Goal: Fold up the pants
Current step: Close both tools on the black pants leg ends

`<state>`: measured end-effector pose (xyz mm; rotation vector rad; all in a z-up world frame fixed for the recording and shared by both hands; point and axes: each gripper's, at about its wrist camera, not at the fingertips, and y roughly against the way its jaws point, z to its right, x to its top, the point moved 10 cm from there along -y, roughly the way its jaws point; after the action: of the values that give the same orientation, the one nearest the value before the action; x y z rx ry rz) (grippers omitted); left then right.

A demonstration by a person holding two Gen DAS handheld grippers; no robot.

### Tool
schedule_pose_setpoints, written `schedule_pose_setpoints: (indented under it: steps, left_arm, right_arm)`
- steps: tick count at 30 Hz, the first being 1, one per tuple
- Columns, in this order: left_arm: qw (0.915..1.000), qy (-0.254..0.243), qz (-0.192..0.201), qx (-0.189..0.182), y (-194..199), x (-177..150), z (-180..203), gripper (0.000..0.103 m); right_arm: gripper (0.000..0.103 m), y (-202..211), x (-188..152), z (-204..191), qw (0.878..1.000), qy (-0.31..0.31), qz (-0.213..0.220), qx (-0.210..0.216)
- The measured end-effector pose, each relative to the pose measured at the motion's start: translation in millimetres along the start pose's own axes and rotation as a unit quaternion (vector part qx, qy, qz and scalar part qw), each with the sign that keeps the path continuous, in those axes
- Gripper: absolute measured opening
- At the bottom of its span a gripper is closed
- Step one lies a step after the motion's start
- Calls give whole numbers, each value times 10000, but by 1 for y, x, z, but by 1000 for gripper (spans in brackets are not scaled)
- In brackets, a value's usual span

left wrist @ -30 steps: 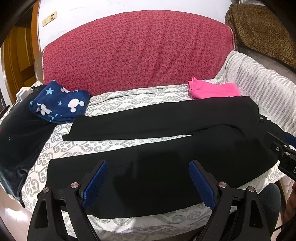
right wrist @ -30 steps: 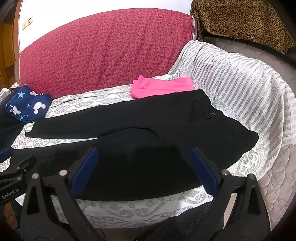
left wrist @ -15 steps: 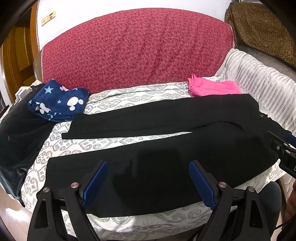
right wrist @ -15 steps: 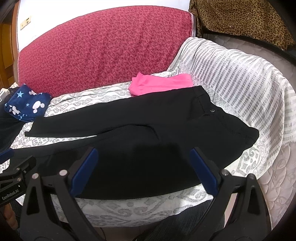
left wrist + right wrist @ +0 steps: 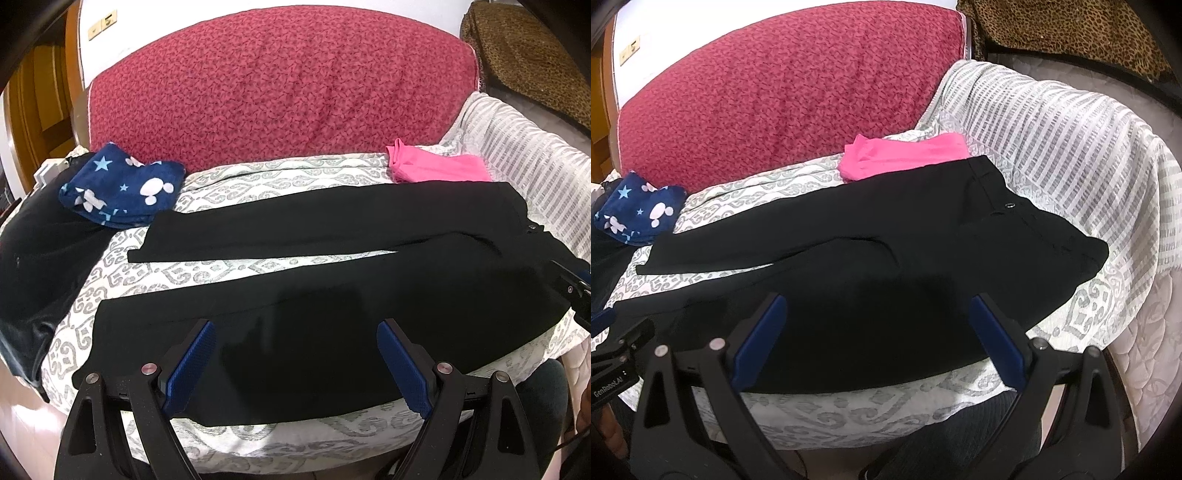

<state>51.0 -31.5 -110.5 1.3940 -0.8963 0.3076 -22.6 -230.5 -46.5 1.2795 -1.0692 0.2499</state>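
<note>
Black pants lie spread flat on the patterned white bed cover, legs apart pointing left, waist with a button at the right. In the right wrist view the pants fill the middle. My left gripper is open and empty, hovering over the near leg close to the front edge. My right gripper is open and empty, over the seat and thigh area near the front edge.
A folded pink garment lies behind the waist. A navy star-print cloth and a dark garment lie at the left. A red headboard cushion stands behind. A striped white blanket covers the right side.
Both grippers have shifted slightly forward and down over the pants; the view is a little closer. Both stay open. The pants have not moved.
</note>
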Motion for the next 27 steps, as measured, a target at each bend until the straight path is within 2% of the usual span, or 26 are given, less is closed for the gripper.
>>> schedule_pose_setpoints:
  steps: [5,8,15,19,22,26,27]
  left_arm:
    - [10000,55,-72,-29,-3,-4,-6,91]
    - [9992,260,-108,-291,-5,-11,-14,91]
    - [9970,398,-386,-532,-12,-51,-52,90]
    - [9934,824,-529,-605,-8,-74,-84,90]
    - [9876,1257,-679,-648,-9,-89,-110,87]
    - [9705,1958,-853,-1116,-18,-101,-127,64]
    - [9644,2146,-883,-1265,-23,-101,-129,62]
  right_arm:
    - [100,-2,-3,6,10000,-63,-59,12]
    - [100,-6,-4,21,9997,-143,-110,-151]
    - [99,-17,-15,52,9980,-470,-388,-143]
    - [93,-23,-21,77,9938,-978,-527,-92]
    - [82,-27,-27,86,9904,-1205,-682,16]
    - [75,-31,-35,102,9840,-1557,-856,135]
    - [75,-31,-36,109,9813,-1707,-875,148]
